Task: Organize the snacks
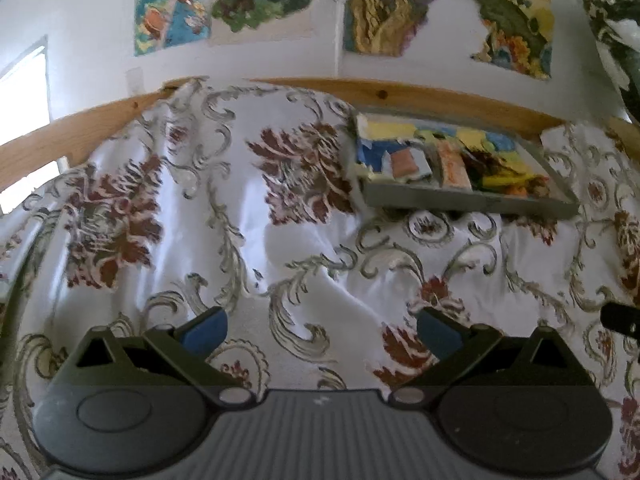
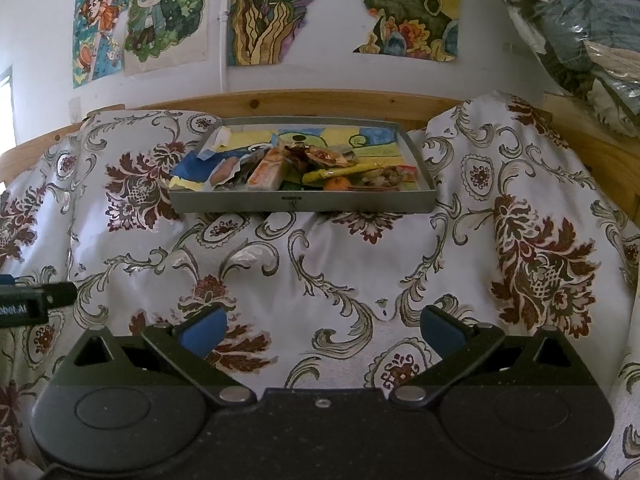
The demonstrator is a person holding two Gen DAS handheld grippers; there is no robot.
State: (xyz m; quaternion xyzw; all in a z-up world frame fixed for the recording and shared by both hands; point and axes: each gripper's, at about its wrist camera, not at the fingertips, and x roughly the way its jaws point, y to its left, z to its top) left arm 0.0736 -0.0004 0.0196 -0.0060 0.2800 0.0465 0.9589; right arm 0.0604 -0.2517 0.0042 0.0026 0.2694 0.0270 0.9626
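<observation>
A shallow grey tray [image 2: 300,202] rests on the patterned bedspread near the wooden headboard. Inside it lie several snacks: an orange-and-white packet [image 2: 267,172], a yellow stick-shaped wrapper [image 2: 340,171], a small orange fruit [image 2: 337,184] and a wrapped bun [image 2: 224,172]. The left wrist view shows the same tray [image 1: 468,202] at upper right, blurred. My left gripper [image 1: 320,330] is open over bare bedspread, well short of the tray. My right gripper [image 2: 320,332] is also open, empty, facing the tray from some distance. The other gripper's black body [image 2: 28,306] shows at the left edge.
White bedspread with brown and grey floral pattern [image 2: 320,272] covers the bed, bunched up at the right [image 2: 520,200]. A pine headboard [image 2: 280,100] runs behind the tray. Drawings hang on the wall [image 2: 280,8]. Bagged bundles [image 2: 580,40] sit upper right.
</observation>
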